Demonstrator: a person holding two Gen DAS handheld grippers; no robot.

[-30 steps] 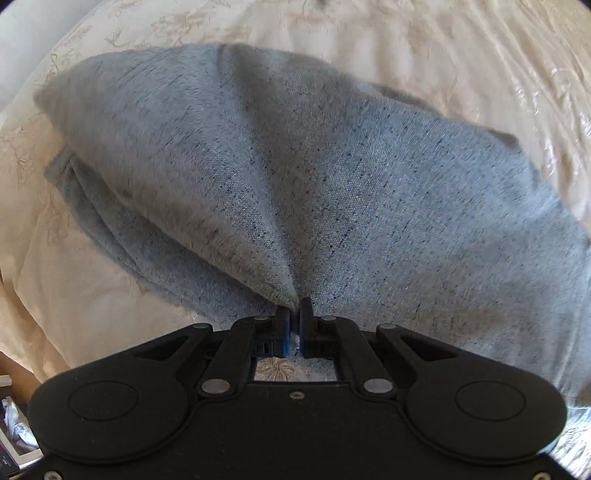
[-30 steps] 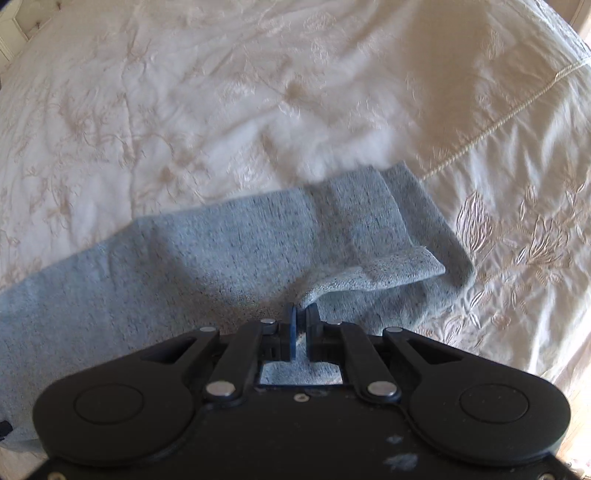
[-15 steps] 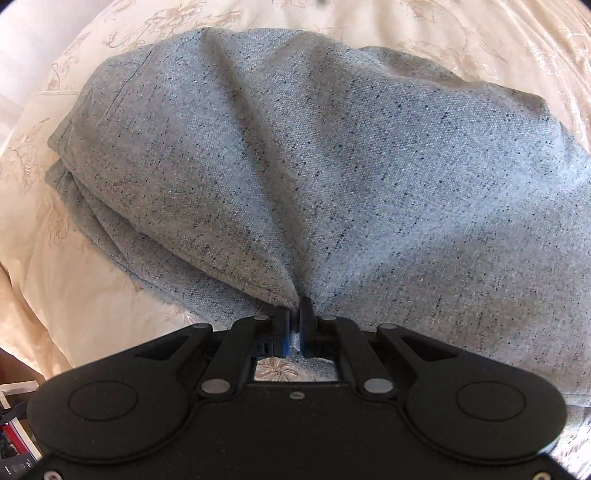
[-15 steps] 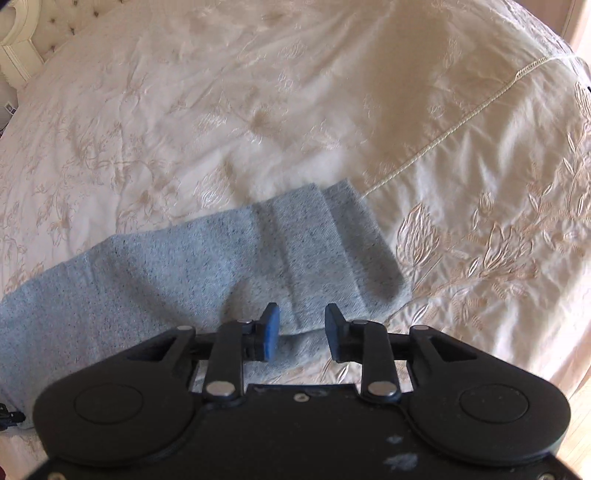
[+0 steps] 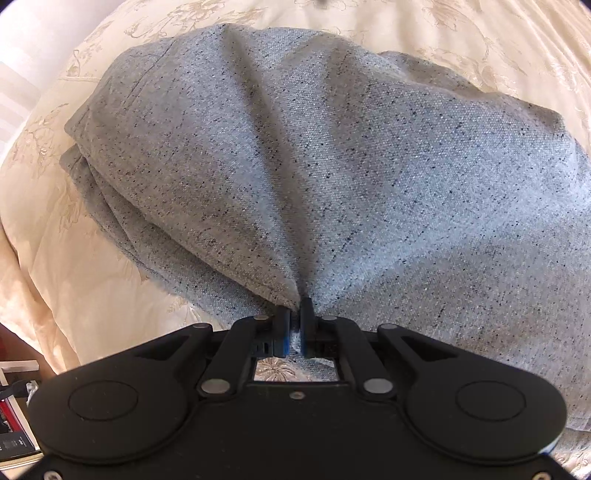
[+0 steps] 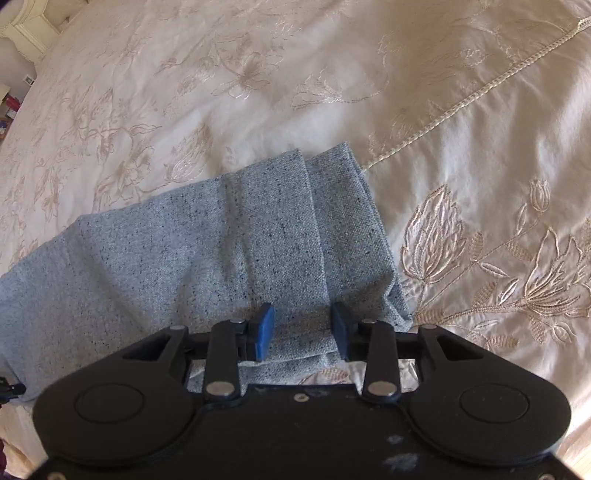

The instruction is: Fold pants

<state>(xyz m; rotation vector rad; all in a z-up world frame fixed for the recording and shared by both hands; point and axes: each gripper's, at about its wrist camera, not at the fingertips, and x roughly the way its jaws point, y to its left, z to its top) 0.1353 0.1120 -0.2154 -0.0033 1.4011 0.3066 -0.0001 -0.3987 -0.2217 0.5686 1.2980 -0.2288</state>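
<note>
Grey speckled pants (image 5: 332, 177) lie on a cream embroidered bedspread (image 5: 66, 266). In the left wrist view they fill most of the frame, folded in layers. My left gripper (image 5: 294, 325) is shut on a pinch of the pants' near edge, and the cloth fans out in creases from it. In the right wrist view the pants' folded end (image 6: 258, 243) lies flat on the bedspread (image 6: 480, 184). My right gripper (image 6: 303, 325) is open, its blue pads on either side of the near edge of that end, holding nothing.
A corded seam (image 6: 461, 107) runs diagonally across the bedspread at the right. The bed's edge and some items on the floor (image 5: 14, 424) show at lower left of the left wrist view. Pale furniture (image 6: 26, 33) stands at the far top left.
My right gripper has opened and let go of the pants' end, which now lies flat. My left gripper stays shut on the cloth, and the pants look closer.
</note>
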